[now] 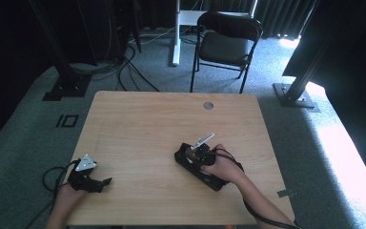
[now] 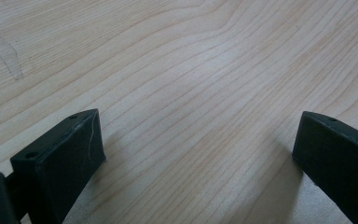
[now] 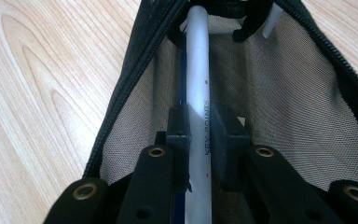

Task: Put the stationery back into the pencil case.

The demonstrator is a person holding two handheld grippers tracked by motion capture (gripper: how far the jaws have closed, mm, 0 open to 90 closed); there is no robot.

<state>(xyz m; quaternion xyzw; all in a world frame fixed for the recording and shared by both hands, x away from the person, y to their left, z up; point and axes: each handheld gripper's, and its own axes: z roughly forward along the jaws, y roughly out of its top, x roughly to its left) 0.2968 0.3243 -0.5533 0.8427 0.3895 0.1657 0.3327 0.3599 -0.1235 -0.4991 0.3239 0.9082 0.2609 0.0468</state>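
The right gripper (image 3: 199, 135) is clamping its jaws on a grey pen (image 3: 198, 93) marked "KEY POINTS", which is lying inside an open black mesh pencil case (image 3: 284, 93). The case is resting on the wooden table (image 1: 147, 124), toward its right front. The left gripper (image 2: 196, 154) is hovering with jaws wide apart over bare wood, well left of the case.

Left tool (image 1: 106, 182) gapes wide — right tool (image 3: 200, 122) clamped tight.
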